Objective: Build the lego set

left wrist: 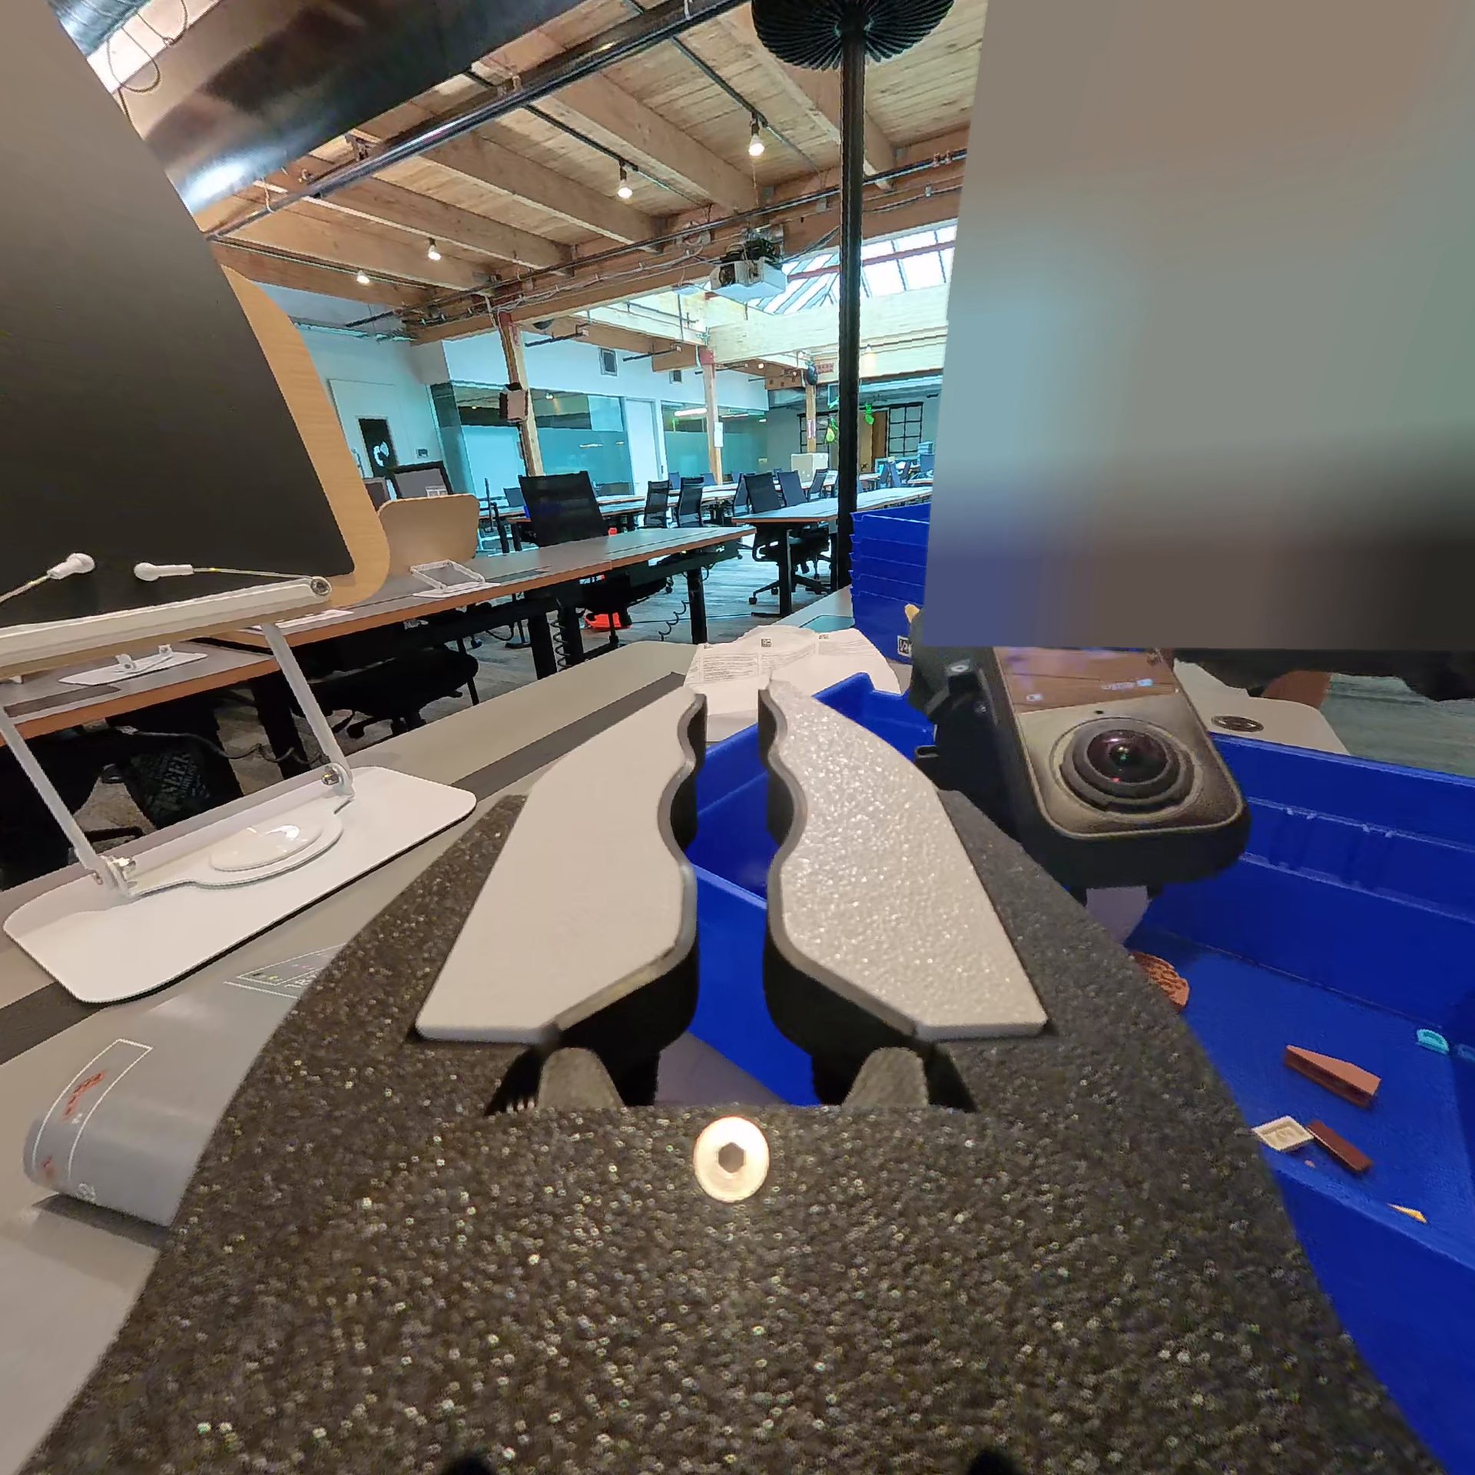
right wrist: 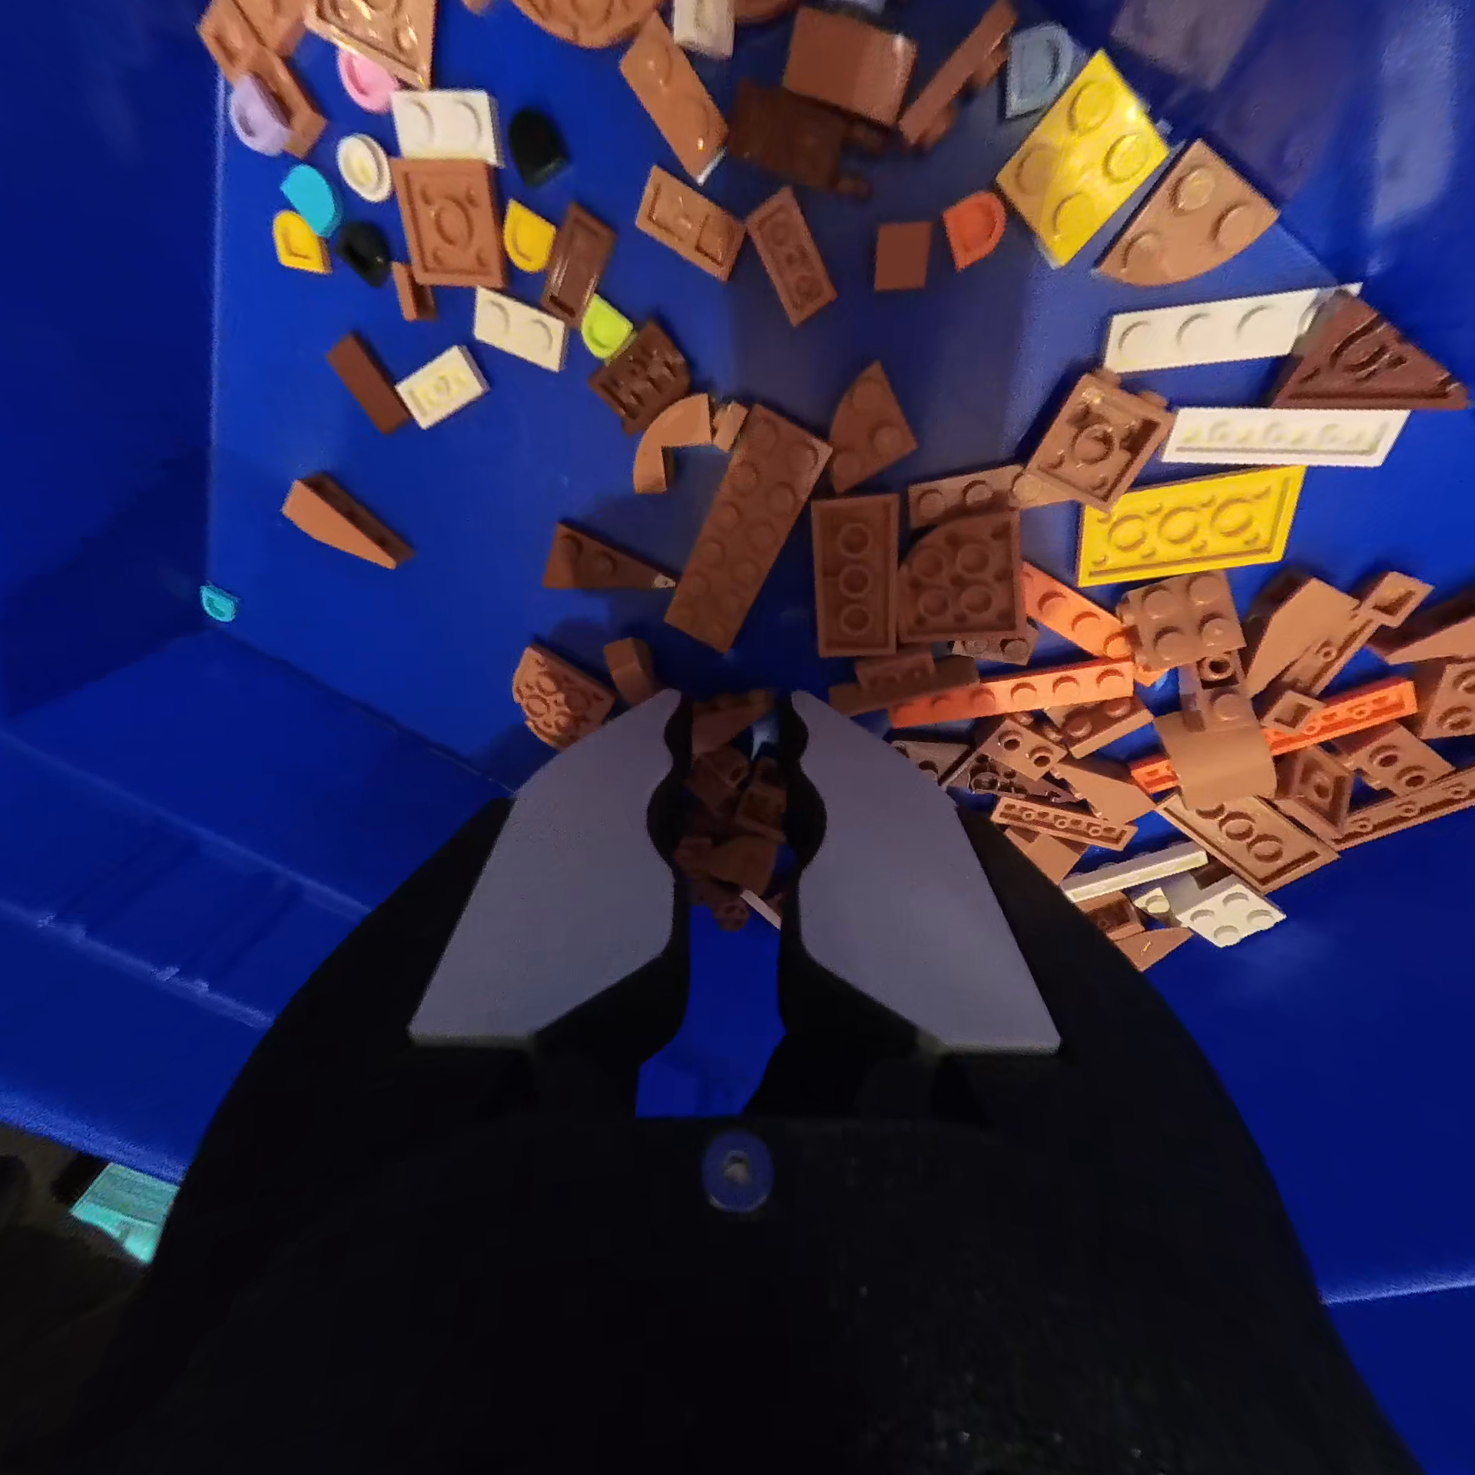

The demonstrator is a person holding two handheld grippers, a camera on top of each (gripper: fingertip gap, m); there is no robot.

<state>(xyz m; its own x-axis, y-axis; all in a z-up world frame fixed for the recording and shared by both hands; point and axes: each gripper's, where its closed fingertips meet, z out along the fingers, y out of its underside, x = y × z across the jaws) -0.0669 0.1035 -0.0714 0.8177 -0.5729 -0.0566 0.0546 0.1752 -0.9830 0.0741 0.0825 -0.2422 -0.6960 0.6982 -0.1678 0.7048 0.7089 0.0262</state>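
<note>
Inside the blue bin, the right tool hangs part-open over a heap of brown lego pieces; closing here could pinch several at once. The left tool waits empty, slightly parted, above the bench.

1. The left hand-held gripper is held roughly level – its two fingers stand slightly apart, with nothing between them.
2. The right hand-held gripper points steeply downward – fingers parted by a narrow gap.
</note>
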